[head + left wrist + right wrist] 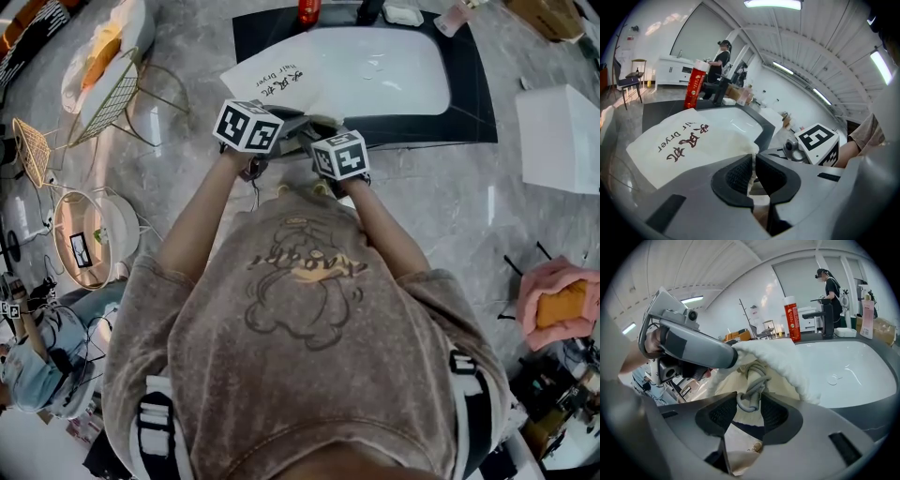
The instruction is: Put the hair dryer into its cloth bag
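Cream cloth bag (684,138), coiled grey cord (751,397)

The cream cloth bag with dark red print (722,136) looks like soft, matt woven fabric, creased where it bunches. The grey looped cord (752,392) has a smooth, rubbery look. The left gripper (753,171) and the right gripper (749,411) are both matt grey plastic, with black ribbed pads (722,416). The white oval basin (412,84) is glossy, set in a smooth dark counter (469,103). The grey stone-look floor (487,206) is polished and throws back the light.
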A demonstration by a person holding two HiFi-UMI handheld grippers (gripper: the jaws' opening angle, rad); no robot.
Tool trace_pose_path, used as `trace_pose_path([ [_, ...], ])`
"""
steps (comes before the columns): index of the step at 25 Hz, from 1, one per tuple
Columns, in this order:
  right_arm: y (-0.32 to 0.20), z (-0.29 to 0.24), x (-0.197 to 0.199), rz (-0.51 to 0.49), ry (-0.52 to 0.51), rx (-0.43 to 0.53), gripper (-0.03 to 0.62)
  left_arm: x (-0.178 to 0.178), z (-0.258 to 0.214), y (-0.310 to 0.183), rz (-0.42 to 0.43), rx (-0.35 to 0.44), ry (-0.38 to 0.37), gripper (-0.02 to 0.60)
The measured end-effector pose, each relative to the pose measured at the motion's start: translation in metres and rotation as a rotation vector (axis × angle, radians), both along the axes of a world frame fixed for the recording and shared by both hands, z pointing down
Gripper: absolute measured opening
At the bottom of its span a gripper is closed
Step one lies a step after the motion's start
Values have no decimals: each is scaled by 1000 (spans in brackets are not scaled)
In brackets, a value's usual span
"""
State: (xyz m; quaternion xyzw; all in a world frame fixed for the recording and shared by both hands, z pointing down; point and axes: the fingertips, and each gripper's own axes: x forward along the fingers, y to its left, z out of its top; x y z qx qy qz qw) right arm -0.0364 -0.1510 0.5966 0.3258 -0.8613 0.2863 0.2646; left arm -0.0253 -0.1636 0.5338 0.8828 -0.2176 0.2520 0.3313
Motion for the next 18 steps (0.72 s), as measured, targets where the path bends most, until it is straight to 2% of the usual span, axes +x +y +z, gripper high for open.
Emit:
trace_pose_path([
  [7, -15, 5, -13, 7, -9, 25, 166, -1, 0, 0, -7, -9, 6, 40],
  [18, -11, 23, -15, -3, 27, 21, 169, -3, 2, 3, -1, -21, 11, 40],
])
